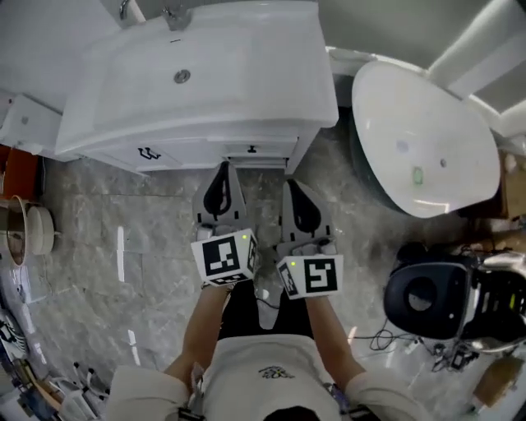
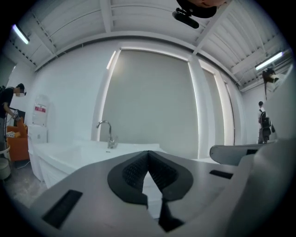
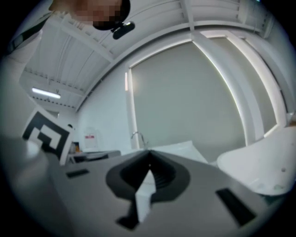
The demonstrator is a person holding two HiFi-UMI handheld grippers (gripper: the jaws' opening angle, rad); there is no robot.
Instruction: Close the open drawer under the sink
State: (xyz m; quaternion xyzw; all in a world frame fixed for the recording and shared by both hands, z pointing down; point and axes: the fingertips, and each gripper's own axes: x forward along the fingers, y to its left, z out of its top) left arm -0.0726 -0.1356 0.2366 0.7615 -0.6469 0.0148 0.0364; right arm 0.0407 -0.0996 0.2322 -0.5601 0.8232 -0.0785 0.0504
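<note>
Head view first: the floor [image 1: 123, 238] was grey marble-look tile, with one white sink [image 1: 205, 74] on its cabinet at the top. It had one faucet [image 1: 174, 15] and one drain [image 1: 182, 76]. The drawer [image 1: 251, 151] sat right under the sink's front rim. As far as I could tell it was pushed in about level with the cabinet front. One white oval basin [image 1: 419, 140] stood off to the right, and below that was a black round gadget [image 1: 423, 296] with some cables. There were two tongs, each with one marker cube. The left tongs [image 1: 222, 168] and right tongs [image 1: 292, 185] were side by side, just in front of the drawer and not touching it.

In the left gripper view the left tongs [image 2: 148, 152] were pressed together with nothing in them. Past them you could see the sink [image 2: 74, 152], the faucet [image 2: 106, 134], a big pale wall and a white ribbed ceiling. Two people stood way in the back, one at each edge.

In the right gripper view, which was kinda blurry, the right tongs [image 3: 149, 163] were pressed together too and just as empty. The same faucet [image 3: 137, 139] showed behind them, and the basin [image 3: 259, 166] was on the right.
</note>
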